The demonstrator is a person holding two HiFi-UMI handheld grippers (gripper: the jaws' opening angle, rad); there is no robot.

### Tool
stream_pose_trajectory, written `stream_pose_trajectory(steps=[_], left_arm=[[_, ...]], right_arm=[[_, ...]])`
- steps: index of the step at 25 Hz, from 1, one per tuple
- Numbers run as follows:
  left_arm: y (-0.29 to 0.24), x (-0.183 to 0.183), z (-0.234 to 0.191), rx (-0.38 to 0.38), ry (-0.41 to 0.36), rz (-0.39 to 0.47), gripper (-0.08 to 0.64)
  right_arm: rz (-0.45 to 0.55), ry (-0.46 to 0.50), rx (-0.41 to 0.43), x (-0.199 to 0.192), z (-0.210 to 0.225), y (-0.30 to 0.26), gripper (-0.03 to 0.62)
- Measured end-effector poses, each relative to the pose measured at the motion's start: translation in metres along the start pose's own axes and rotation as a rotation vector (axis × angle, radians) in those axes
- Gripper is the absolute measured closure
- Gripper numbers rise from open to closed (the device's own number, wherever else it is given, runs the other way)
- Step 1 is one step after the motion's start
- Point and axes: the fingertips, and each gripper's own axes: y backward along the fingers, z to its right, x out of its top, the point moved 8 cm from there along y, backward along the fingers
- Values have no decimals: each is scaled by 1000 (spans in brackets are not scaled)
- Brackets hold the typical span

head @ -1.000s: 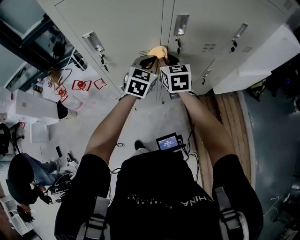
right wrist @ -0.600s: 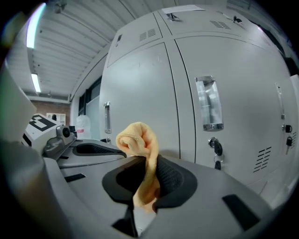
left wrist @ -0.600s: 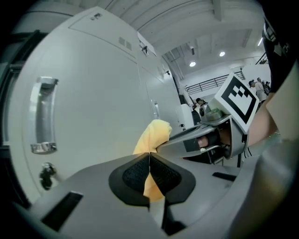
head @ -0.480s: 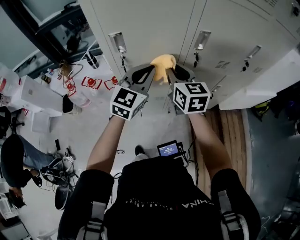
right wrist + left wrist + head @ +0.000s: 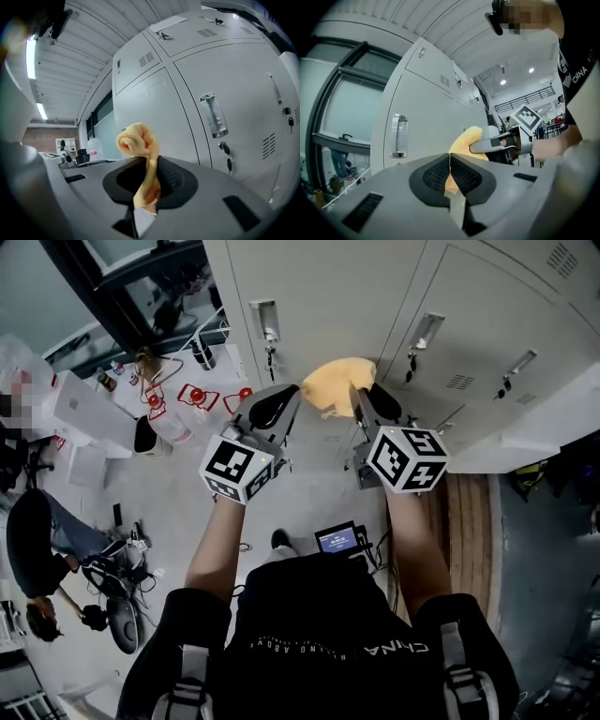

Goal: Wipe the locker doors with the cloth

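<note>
We stand facing a bank of pale grey locker doors in a lit room, with a window to their left. Each door has a recessed handle; in the right gripper view one has a key hanging in its lock.

The right gripper has its dark ribbed pads clamped on the yellow cloth. The cloth rises from between them in a twisted, rolled lump, and a short tail hangs below the pads. The left gripper has its pads pressed together. A strip of the same cloth shows in the seam beneath them, so we take it to be pinching an edge.

In the head view, the cloth is stretched between the two gripper tips, close up to the doors, between two handles. Whether it touches the metal we cannot tell.

Behind the tips sit the two marker cubes, then our bare forearms. A strip of wooden flooring lies along the locker base at right.
</note>
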Motion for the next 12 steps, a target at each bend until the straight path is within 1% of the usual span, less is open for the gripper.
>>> stream_pose_trajectory(steps=[3, 6, 8, 12], left_arm=[[2, 2, 15, 29, -6, -36, 540], [9, -1, 42, 7, 32, -29, 540], [16, -6, 59, 9, 44, -44, 540], [38, -19, 85, 41, 60, -97, 540]], right_arm=[[5, 6, 13, 0, 1, 17, 508], [-7, 49, 13, -8, 9, 41, 508], [-12, 68, 10, -16, 16, 57, 508], [-16, 55, 17, -33, 22, 88, 508]])
